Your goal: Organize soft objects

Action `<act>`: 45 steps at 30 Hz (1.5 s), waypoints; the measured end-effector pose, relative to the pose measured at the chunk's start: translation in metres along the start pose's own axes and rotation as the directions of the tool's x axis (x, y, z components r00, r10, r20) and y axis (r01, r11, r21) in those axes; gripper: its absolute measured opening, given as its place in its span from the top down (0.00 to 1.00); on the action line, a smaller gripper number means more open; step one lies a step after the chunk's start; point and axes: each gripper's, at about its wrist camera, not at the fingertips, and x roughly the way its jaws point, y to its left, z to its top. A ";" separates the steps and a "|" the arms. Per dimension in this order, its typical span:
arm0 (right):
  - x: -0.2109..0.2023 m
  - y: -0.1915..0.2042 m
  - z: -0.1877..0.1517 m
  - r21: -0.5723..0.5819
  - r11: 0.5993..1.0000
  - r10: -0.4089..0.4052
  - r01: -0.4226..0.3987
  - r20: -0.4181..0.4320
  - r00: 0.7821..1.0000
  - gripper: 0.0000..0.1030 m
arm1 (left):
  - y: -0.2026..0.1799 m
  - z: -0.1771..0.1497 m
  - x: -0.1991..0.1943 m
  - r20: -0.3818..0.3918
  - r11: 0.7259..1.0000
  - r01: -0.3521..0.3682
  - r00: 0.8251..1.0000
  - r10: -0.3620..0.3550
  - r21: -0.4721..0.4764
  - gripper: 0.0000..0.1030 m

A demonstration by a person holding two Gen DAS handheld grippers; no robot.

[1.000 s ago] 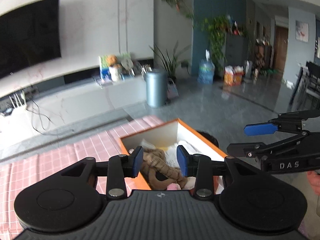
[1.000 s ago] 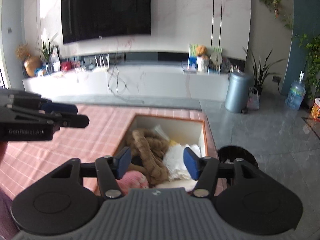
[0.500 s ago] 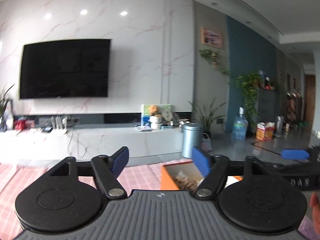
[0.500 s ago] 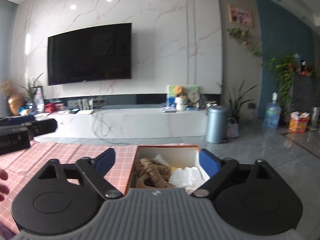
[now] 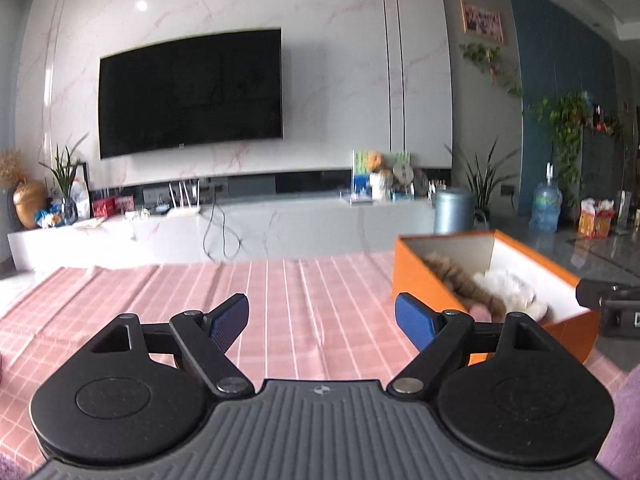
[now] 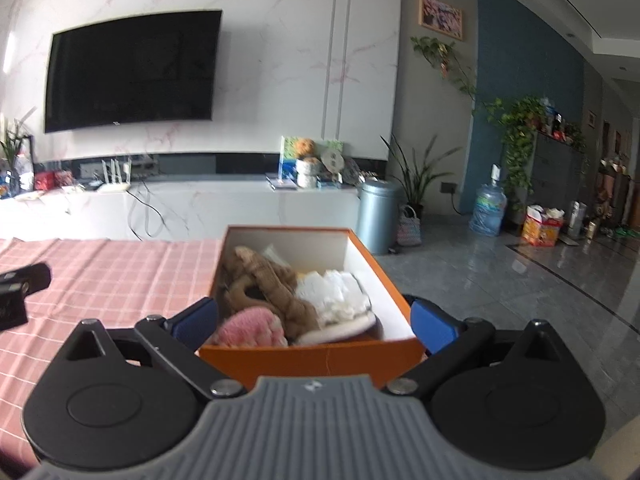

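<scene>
The soft things sit in the orange box point(image 6: 312, 354) at the right end of the pink checked tabletop point(image 5: 280, 292): a brown fuzzy piece point(image 6: 268, 284) runs along the left side of the box, a white fluffy piece point(image 6: 340, 296) lies to its right, and a pink knitted one point(image 6: 250, 332) rests in the near left corner against the front wall. There is something pale and yellowish under the white piece, but I cannot make out what it is. The box's long axis runs away from me, its short front wall facing my right hand-held gripper point(image 6: 314, 324), which is the nearer one: the box lies straight ahead of it, and its blue fingers point(image 6: 434, 330) are spread wide enough to stand on either side of the front wall, holding nothing. My left hand-held gripper point(image 5: 322, 318) is also spread wide and empty, pointing over bare cloth with the box off to its right and a little ahead, its near corner close behind the right finger. I see no soft thing left out on the cloth in either view, so I judge the gathering done, or nearly so. If the box is to be shifted, the right side is better placed to take it by the front wall.
</scene>
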 end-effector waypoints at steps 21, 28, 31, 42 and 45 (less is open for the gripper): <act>0.031 0.016 -0.021 -0.058 0.998 -0.003 -0.004 -0.120 0.993 0.02 | 0.014 -0.031 0.009 -0.157 1.000 -0.009 0.988 0.006 -0.016 0.06; 0.029 0.017 -0.021 -0.062 0.998 0.004 -0.012 -0.118 0.993 0.02 | 0.013 -0.028 0.005 -0.162 1.000 -0.007 0.987 0.007 0.001 0.06; 0.028 0.017 -0.022 -0.061 0.998 0.006 -0.013 -0.116 0.993 0.02 | 0.013 -0.028 0.005 -0.162 1.000 -0.009 0.987 0.009 0.003 0.06; 0.025 0.016 -0.023 -0.056 0.998 0.004 -0.010 -0.107 0.994 0.02 | 0.013 -0.024 0.001 -0.149 1.000 -0.008 0.989 0.009 0.005 0.06; 0.024 0.016 -0.023 -0.055 0.998 0.004 -0.010 -0.105 0.994 0.02 | 0.013 -0.024 0.000 -0.146 1.000 -0.009 0.989 0.010 0.005 0.06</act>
